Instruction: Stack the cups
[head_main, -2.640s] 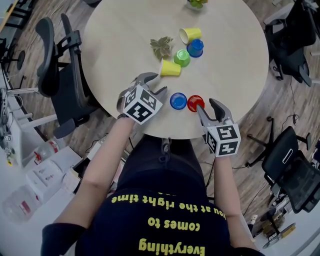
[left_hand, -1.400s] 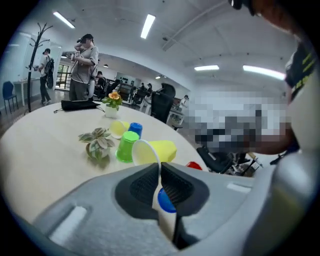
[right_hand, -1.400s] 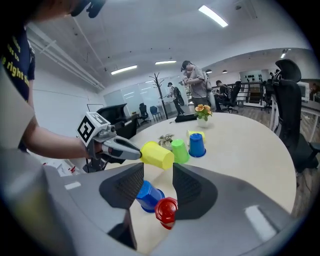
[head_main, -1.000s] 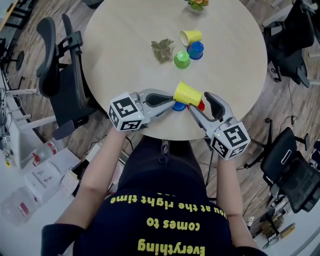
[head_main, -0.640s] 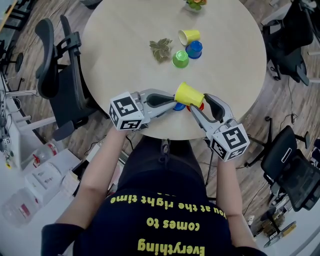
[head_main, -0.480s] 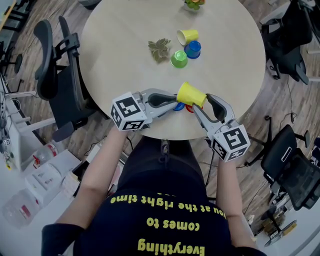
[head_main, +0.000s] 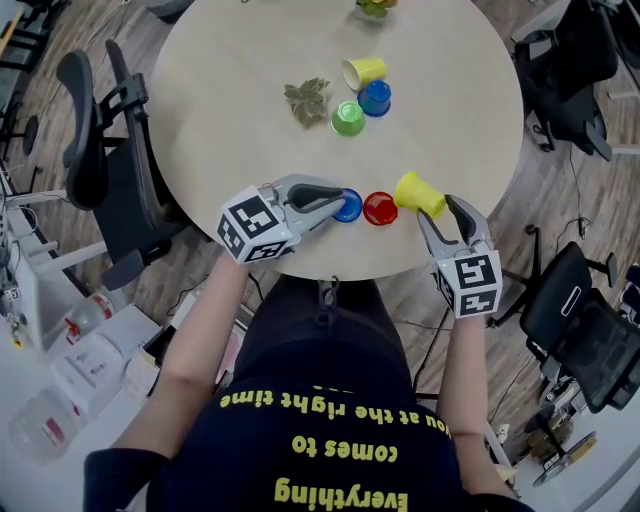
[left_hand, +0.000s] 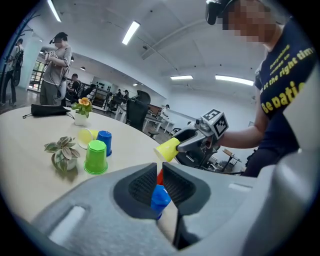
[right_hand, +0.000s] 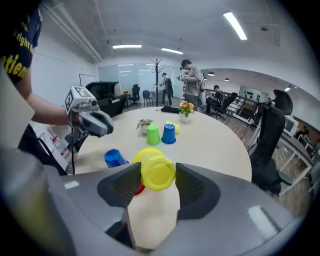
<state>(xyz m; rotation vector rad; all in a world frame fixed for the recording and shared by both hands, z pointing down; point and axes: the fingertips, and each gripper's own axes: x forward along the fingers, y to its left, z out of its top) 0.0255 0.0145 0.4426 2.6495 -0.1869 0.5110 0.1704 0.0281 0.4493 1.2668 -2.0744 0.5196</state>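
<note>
Right of the red cup, my right gripper had just clamped the yellow cup for stacking; my left gripper, just cracked open, held nothing.

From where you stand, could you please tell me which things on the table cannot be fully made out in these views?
- Flower pot: in the head view, cut off by the top edge.
- Red cup: in the right gripper view, only a sliver shows, the rest is behind the near yellow cup.
- Far yellow cup: in the right gripper view, largely behind the far blue cup, and too small to show its opening.
</note>
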